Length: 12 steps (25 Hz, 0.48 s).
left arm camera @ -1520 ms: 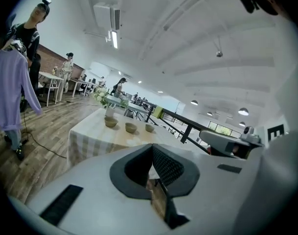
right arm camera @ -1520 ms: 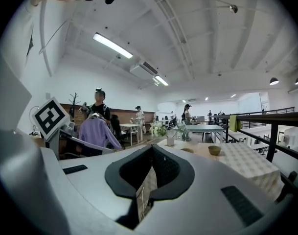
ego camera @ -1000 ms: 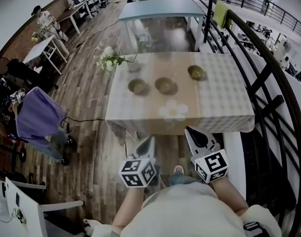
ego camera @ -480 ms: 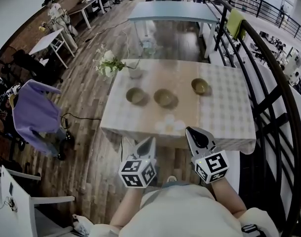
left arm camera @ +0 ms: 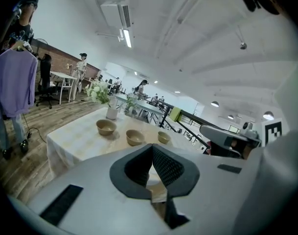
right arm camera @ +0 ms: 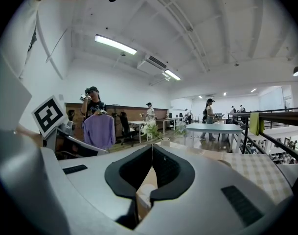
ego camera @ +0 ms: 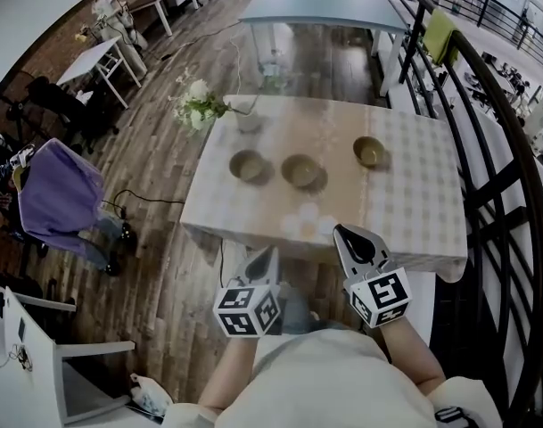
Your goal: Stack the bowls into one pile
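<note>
Three tan bowls stand apart in a row on the checked tablecloth (ego camera: 414, 203): a left bowl (ego camera: 247, 164), a middle bowl (ego camera: 300, 169) and a right bowl (ego camera: 369, 150). In the left gripper view they are the left bowl (left arm camera: 105, 127), the middle bowl (left arm camera: 134, 137) and the right bowl (left arm camera: 163, 137). My left gripper (ego camera: 269, 255) hangs just short of the table's near edge, shut and empty. My right gripper (ego camera: 347, 234) reaches the near edge, also shut with nothing held. Each gripper's tips meet in its own view: left gripper (left arm camera: 152, 146), right gripper (right arm camera: 151, 147).
A vase of white flowers (ego camera: 200, 105) stands at the table's far left corner. A black railing (ego camera: 485, 150) runs along the right side. A purple garment on a rack (ego camera: 57, 199) stands left on the wooden floor. A blue-topped table (ego camera: 320, 9) lies beyond.
Both grippers have come closer to the table's near edge, the right one now reaching it. Both stay shut. The bowls have not moved.
</note>
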### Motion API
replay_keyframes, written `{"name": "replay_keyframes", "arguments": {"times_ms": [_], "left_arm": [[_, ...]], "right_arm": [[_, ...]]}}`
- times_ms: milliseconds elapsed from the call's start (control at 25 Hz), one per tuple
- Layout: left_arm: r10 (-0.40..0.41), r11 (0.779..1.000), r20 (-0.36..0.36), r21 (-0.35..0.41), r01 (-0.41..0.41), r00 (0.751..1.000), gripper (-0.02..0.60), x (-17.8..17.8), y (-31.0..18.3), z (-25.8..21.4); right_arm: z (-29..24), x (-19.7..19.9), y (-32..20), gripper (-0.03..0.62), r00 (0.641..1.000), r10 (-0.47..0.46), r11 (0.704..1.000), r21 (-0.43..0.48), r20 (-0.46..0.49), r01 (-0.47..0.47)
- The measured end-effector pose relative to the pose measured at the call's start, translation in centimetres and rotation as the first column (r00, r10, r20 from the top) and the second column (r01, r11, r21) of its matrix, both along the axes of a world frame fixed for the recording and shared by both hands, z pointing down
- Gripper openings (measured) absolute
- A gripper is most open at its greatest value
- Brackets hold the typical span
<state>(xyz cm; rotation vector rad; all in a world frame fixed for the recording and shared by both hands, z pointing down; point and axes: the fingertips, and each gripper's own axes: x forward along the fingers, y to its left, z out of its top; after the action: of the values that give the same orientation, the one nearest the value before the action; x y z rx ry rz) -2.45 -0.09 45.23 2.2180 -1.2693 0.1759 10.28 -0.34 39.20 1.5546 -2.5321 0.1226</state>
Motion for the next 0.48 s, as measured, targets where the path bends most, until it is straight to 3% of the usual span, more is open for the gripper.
{"name": "replay_keyframes", "arguments": {"times_ms": [480], "left_arm": [[-0.061, 0.998, 0.014, -0.034, 0.062, 0.998, 0.005, -2.0, -5.7, 2.1]], "right_arm": [[3.4, -2.1, -6.8, 0.002, 0.997, -0.065, 0.997, -0.054, -0.048, 0.062]]}}
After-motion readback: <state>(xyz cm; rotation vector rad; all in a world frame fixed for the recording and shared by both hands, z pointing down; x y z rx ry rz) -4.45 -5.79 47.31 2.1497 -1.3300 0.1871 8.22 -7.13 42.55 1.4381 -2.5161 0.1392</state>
